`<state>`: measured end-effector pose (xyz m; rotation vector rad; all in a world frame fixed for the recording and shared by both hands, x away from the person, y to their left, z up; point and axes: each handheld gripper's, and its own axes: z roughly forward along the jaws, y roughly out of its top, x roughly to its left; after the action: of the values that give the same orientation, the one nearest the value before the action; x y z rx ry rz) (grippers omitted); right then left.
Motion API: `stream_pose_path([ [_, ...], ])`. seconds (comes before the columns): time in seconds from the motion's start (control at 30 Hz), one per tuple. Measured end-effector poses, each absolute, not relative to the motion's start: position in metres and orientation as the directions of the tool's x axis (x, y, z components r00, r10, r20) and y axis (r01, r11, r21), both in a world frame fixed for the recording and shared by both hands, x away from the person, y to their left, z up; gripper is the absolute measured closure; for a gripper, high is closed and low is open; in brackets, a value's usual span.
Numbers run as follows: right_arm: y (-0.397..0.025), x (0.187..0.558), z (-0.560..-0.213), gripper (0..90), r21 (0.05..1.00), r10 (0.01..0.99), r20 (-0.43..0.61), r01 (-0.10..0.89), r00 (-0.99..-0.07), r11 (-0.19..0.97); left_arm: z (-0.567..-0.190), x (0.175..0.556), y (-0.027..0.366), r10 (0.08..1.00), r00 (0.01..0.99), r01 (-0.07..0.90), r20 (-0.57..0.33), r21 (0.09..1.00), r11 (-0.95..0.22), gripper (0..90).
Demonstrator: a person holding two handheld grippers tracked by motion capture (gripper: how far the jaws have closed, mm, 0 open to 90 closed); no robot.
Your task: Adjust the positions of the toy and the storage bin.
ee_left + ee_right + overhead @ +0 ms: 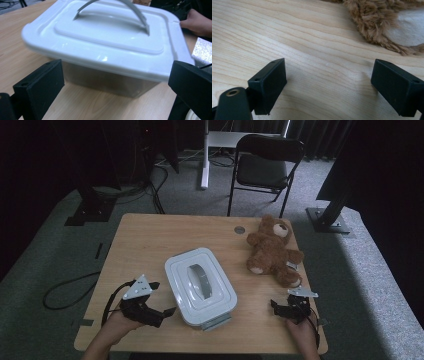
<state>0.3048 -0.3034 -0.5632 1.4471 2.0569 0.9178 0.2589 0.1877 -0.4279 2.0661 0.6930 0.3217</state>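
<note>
A light wooden tabletop [150, 240] stands on grey carpet floor [45, 265]. Behind it is a black folding metal chair [265, 167], near a white desk leg [204, 155]. The room is dim.

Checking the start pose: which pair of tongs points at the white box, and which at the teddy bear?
The left tongs face the lidded white box; the right tongs sit open just short of the teddy bear.

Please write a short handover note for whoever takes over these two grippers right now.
Left gripper: open, holding nothing, beside the left side of the white lidded box, aimed at it.
Right gripper: open, holding nothing, over bare table just short of the teddy bear.
Box stands mid-table, lid on, grey handle on top. Bear lies right of it.
Done: nothing visibly moved.
Left, probably: take off the lid and put the bear in.
</note>
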Motion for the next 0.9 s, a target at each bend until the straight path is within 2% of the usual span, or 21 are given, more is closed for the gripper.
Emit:
stream_pose_path([
  [0.9,-0.303,0.305,-0.563,12.1,0.741,0.94,0.007,0.633,-0.341,0.224,-0.421,0.277,0.124,0.546,0.836,0.367,-0.057,0.798,-0.478,0.9],
])
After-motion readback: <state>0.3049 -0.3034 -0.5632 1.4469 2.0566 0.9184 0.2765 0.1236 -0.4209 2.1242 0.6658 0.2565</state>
